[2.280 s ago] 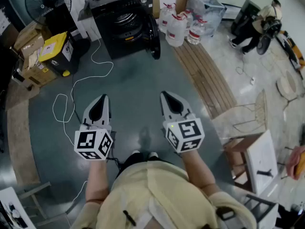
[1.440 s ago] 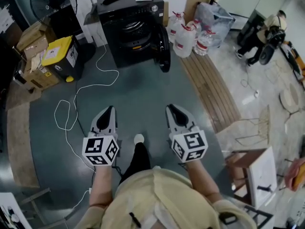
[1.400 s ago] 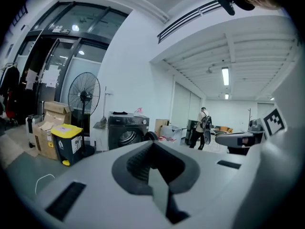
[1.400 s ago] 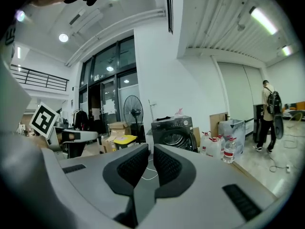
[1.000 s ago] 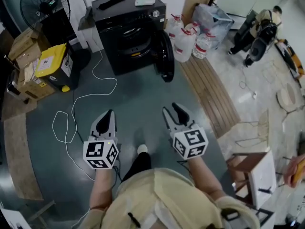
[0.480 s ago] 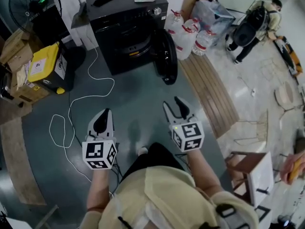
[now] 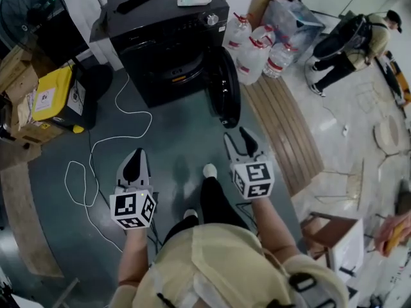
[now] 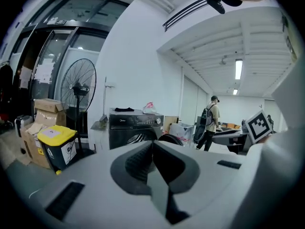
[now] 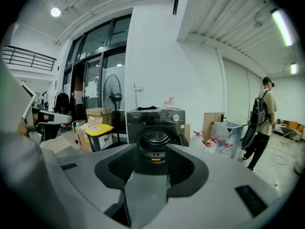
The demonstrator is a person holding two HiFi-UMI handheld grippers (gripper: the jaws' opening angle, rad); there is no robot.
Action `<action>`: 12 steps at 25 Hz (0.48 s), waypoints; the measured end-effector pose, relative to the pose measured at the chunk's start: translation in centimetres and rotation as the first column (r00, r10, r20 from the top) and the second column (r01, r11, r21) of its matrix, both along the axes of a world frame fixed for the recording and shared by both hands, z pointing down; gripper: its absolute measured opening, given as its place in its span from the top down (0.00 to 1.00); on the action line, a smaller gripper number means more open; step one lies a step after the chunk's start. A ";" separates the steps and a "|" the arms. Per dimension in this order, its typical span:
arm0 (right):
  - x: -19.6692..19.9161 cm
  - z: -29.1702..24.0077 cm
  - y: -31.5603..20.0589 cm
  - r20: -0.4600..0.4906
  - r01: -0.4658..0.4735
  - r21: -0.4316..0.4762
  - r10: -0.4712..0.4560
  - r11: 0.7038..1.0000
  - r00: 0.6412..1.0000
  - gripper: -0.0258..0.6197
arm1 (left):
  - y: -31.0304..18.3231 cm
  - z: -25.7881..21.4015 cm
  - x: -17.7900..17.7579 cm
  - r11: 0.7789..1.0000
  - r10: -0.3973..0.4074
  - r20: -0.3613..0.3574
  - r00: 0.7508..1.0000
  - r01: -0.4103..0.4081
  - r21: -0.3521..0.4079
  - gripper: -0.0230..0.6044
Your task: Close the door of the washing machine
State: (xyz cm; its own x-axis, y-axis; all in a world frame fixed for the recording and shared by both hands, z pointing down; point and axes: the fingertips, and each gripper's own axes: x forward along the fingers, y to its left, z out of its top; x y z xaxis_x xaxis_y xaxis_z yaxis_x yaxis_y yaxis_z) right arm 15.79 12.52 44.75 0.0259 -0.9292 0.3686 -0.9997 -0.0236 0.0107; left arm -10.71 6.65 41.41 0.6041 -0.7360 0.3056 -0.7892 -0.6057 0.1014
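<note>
A black front-loading washing machine (image 7: 160, 50) stands at the far wall, its drum showing. Its round door (image 7: 225, 95) hangs open, swung out to the right. Both grippers are held out over the grey floor, well short of the machine. The left gripper (image 7: 137, 153) is shut with nothing in it; in the left gripper view (image 8: 152, 144) its pads meet below the machine (image 8: 133, 128). The right gripper (image 7: 236, 135) is open and empty, a little short of the door. In the right gripper view (image 9: 152, 149) the machine (image 9: 155, 123) shows through the gap.
A white cable (image 7: 96, 153) loops across the floor at the left. A yellow-lidded bin (image 7: 54, 92) and cardboard boxes (image 7: 16, 76) stand left of the machine, water bottles (image 7: 257, 50) to its right. Wooden slats (image 7: 282, 127) lie on the right. A person with a backpack (image 7: 359, 40) stands far right.
The person carrying the grippers has walked toward the machine, which now looks nearer and larger. The right gripper's jaws have spread wider. The left gripper stays shut.
</note>
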 end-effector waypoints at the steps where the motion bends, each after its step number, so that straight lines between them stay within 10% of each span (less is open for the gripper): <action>1: 1.0 0.2 -1.0 -0.002 -0.002 -0.003 0.002 1.000 1.000 0.71 | -0.9 0.4 0.7 1.000 -0.007 0.000 1.000 0.007 -0.010 0.98; 12: 9.2 6.1 -9.9 0.014 0.004 -0.115 -0.002 0.993 1.000 0.71 | -9.4 4.7 8.2 0.997 -0.035 0.040 0.999 0.038 -0.073 0.98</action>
